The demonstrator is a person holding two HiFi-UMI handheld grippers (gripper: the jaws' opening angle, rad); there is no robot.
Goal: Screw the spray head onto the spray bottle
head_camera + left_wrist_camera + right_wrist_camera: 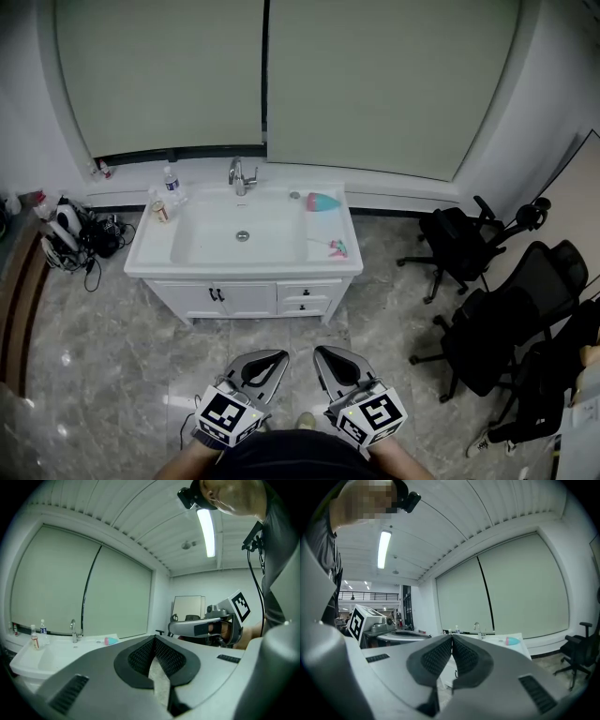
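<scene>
Well ahead of both grippers in the head view, 1 teal-and-pink plastic spray bottle (323,202) lies on its side at the back right corner of the white vanity table (150,258). 1 small pink-and-teal spray head (336,248) lies apart from it, near the table's right edge. 1 chrome faucet (240,175) and 1 clear water bottle (172,182) stand at the back. The grey left gripper (278,355) and right gripper (322,352) hang side by side over the marble floor (94,347), well apart from the table.

Left gripper view: its pads meet with nothing between them, and the spray bottle (111,641) shows far off to the left.

Right gripper view: jaws likewise together and empty, with the spray bottle (512,641) distant on the right.
</scene>
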